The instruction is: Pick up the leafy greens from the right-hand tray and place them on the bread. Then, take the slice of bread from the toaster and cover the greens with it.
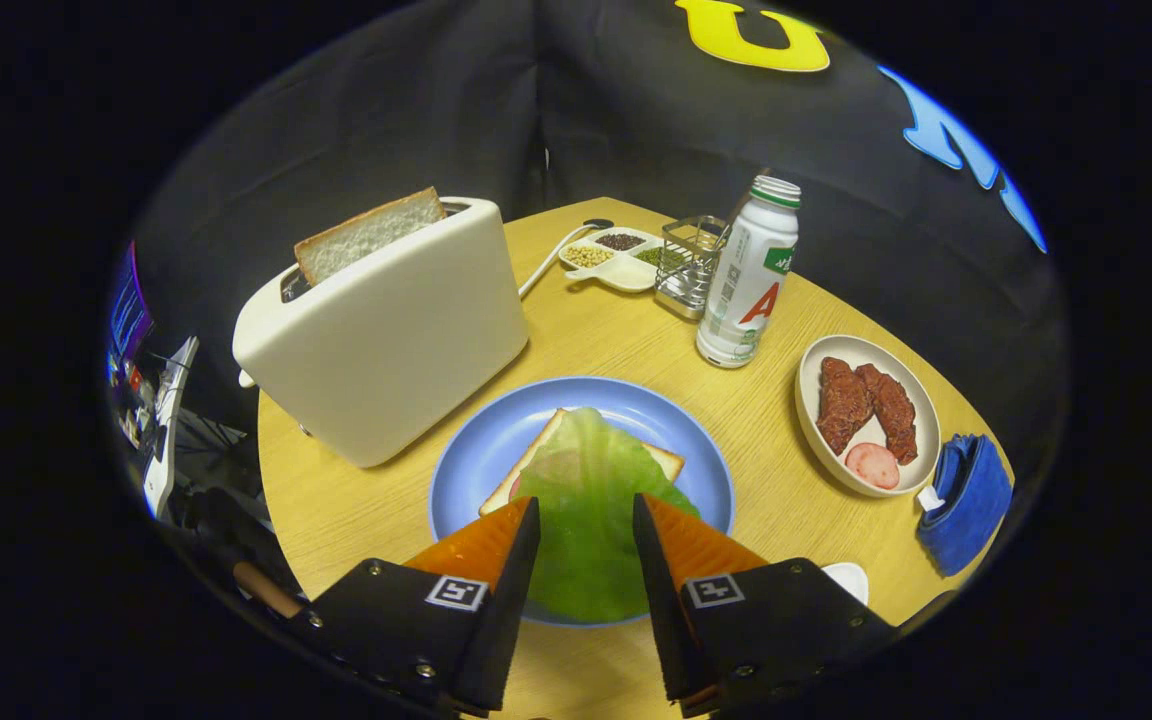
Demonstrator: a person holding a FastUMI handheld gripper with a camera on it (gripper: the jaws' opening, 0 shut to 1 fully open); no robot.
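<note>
— Since the lettuce leaf (pixel 586 500) is the thing to follow, where does it lie?

— On the slice of bread (pixel 536 462) in the round blue plate (pixel 476 455), between the gripper (pixel 587 515) fingers. It is a smooth, pale green, waxy-looking leaf, roughly oval, with its long axis running from the fingers away towards the toaster side of the table; its near end hangs over the plate's rim.

— Do the fingers hold it?

— No. They stand apart with a clear gap, the leaf showing in that gap; neither fingertip (pixel 526 515) visibly presses on it. Whether they touch the leaf at the sides I cannot tell.

— And the bread beneath?

— Mostly covered. One crusted edge and a corner show on the left, another corner on the right, with a pinkish patch under the leaf that is hard to make out.

— The second slice?

— It stands upright in the slot of a glossy, rounded cream toaster (pixel 386 340), the top of the toaster slice (pixel 368 235) sticking out, porous crumb and brown crust showing.

— Anything else on the pale wooden table (pixel 626 330)?

— A white plastic bottle (pixel 748 275) with a green cap band, a wire mesh holder (pixel 691 265) beside it, a white divided dish (pixel 616 255) of beans or seeds, an oval white tray (pixel 871 410) with two dark red meat strips and a pink round slice, and a blue cloth (pixel 966 490), partly cut off at the table's edge.
</note>
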